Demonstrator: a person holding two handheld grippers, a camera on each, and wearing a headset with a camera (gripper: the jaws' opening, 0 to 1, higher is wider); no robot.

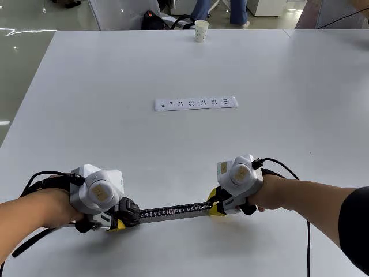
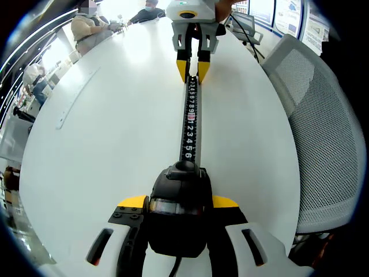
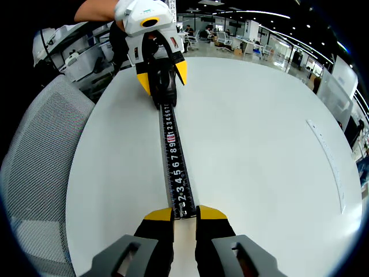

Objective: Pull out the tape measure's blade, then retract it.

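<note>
- The left tool (image 2: 179,203) is clamped on the tape measure (image 2: 179,225). Its yellow-tipped jaws press the black case from both sides, and the case's mouth faces away from the tool.
- In the head view this tool and the case sit at about 7 o'clock, near the front edge of the white desk (image 1: 277,86).
- The blade (image 2: 189,124) is drawn out of the case in a straight dark strip with white numbers, and a red mark shows partway along it.
- It runs low over the desk. Whether it touches the surface I cannot tell.
- The right tool (image 3: 184,214) pinches the blade's free end between its yellow tips, with the jaws nearly together on the strip. The lowest numbers lie next to them.
- In the head view the right tool is at about 5 o'clock, well apart from the left one. The blade spans the gap between them, from 9 to 3 o'clock.
- A white power strip (image 1: 196,103) lies flat toward 12 o'clock from the blade, well apart from both tools.
- A paper cup (image 1: 200,30) stands upright at the far edge of the desk, also at 12 o'clock.
- In the left gripper view, a grey mesh chair (image 2: 323,133) stands beside the desk at 3 o'clock.
</note>
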